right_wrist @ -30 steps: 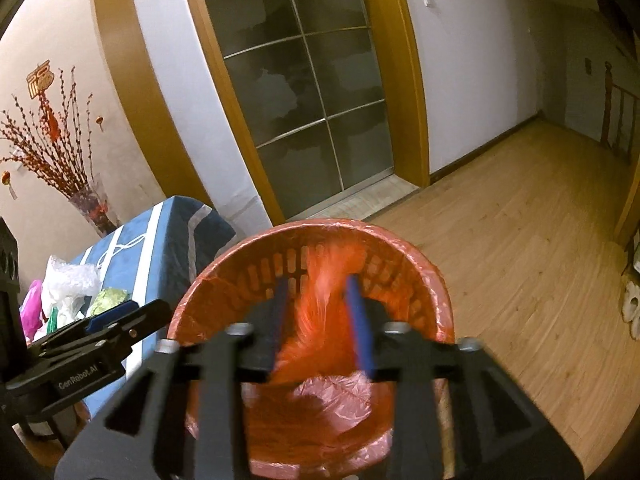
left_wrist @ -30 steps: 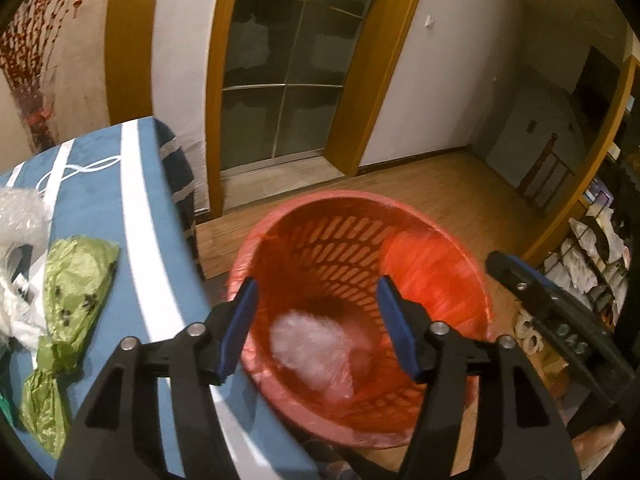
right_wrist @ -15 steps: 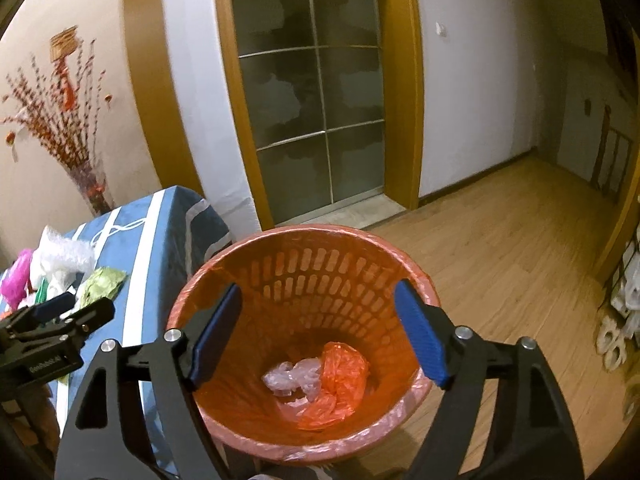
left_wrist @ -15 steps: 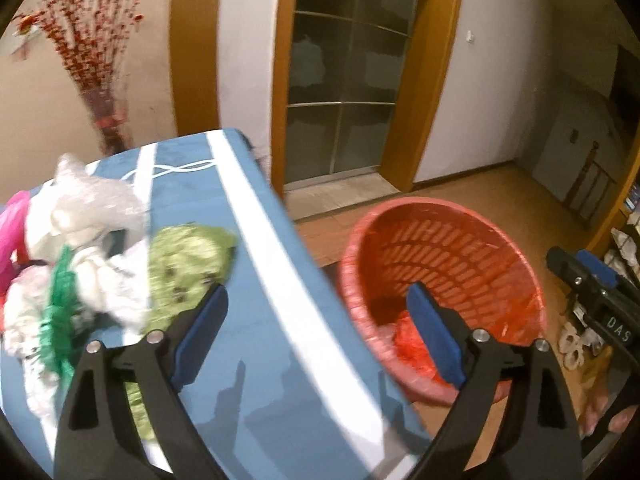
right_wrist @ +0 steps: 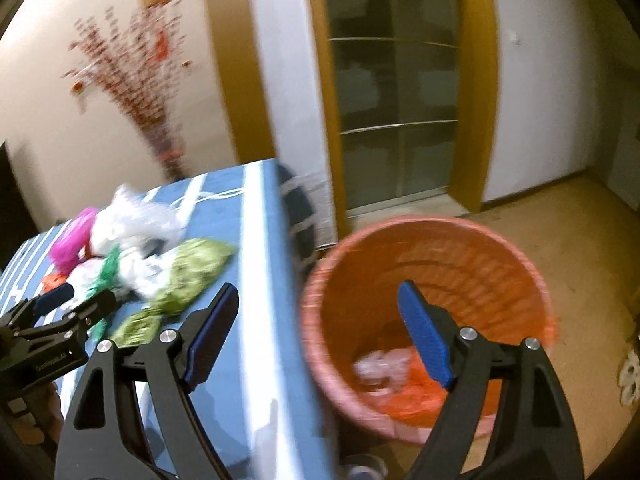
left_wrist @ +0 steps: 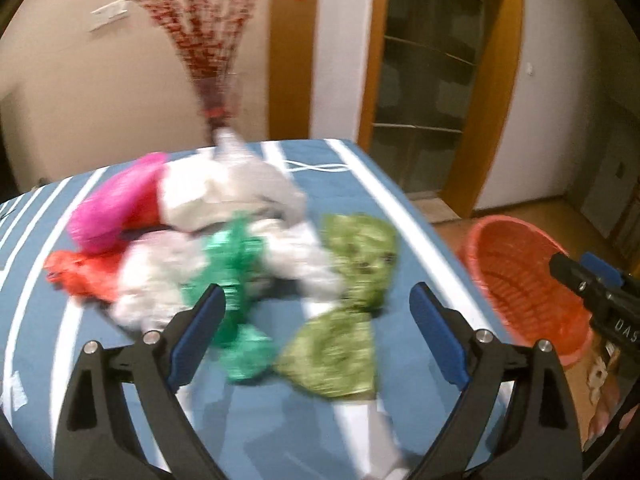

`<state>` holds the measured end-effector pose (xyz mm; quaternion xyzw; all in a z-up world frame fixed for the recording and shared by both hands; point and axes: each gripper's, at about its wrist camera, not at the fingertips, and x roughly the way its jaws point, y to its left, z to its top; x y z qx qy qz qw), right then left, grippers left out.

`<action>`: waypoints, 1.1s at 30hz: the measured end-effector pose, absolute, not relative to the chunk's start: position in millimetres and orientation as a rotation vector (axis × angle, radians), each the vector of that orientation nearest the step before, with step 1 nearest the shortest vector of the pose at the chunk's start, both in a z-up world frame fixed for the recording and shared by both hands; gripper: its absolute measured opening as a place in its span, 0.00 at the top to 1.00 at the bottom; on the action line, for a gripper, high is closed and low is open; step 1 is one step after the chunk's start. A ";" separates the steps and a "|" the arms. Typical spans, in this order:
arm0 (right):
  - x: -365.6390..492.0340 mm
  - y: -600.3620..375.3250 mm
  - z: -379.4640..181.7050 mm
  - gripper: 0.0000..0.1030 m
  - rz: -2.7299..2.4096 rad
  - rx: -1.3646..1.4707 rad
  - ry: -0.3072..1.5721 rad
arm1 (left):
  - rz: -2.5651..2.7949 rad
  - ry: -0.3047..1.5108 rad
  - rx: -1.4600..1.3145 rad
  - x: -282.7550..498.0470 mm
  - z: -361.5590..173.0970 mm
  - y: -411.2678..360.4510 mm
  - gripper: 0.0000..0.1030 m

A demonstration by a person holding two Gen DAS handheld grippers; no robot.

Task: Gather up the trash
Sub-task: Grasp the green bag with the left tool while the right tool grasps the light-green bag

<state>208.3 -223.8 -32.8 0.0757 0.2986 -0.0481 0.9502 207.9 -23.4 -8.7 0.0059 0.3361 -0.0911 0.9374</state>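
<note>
A pile of crumpled plastic bags lies on the blue striped table (left_wrist: 280, 420): an olive-green bag (left_wrist: 352, 280), a teal bag (left_wrist: 236, 264), white bags (left_wrist: 224, 192), a pink one (left_wrist: 116, 208) and a red one (left_wrist: 80, 276). My left gripper (left_wrist: 318, 292) hovers open just before the pile, nothing between its fingers. My right gripper (right_wrist: 318, 292) is open and empty, over the gap between the table edge and the red basket (right_wrist: 432, 248). A white bag (right_wrist: 384, 368) and an orange bag (right_wrist: 420, 396) lie in the basket's bottom.
The basket (left_wrist: 520, 276) stands on the wooden floor (right_wrist: 580, 240) beside the table's right edge. A vase of red branches (left_wrist: 216, 40) stands behind the table by the wall. Glass doors (right_wrist: 400, 120) are beyond. Shoes (right_wrist: 630, 376) lie at the far right.
Both grippers opened and let their bags fall into the basket. Both then swung left, the left one from over the basket to the pile on the table.
</note>
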 end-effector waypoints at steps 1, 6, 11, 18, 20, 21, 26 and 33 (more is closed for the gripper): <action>215.4 -210.7 -35.4 0.22 -0.069 0.147 0.620 | -0.169 0.680 0.006 207.6 -8.7 -12.9 0.11; 242.2 -164.0 -50.4 0.26 0.008 0.126 0.676 | -0.091 0.674 -0.029 208.2 -10.9 35.2 0.11; 266.5 -137.7 -63.7 0.34 0.046 0.146 0.737 | -0.051 0.675 -0.071 208.7 -14.5 71.2 0.11; 288.6 -125.1 -81.7 0.48 0.069 0.201 0.821 | -0.037 0.689 -0.094 208.0 -20.3 88.4 0.11; 292.4 -122.2 -85.8 0.49 0.072 0.206 0.835 | -0.043 0.696 -0.103 209.3 -21.8 90.0 0.11; 293.5 -120.8 -87.2 0.53 0.073 0.204 0.840 | -0.046 0.697 -0.106 210.0 -22.5 90.6 0.11; 293.0 -115.8 -93.3 0.65 0.063 0.153 0.859 | -0.060 0.700 -0.107 212.6 -22.8 86.8 0.11; 278.8 -141.4 -92.7 0.70 -0.003 0.150 0.858 | -0.103 0.695 -0.087 215.9 -18.3 65.4 0.12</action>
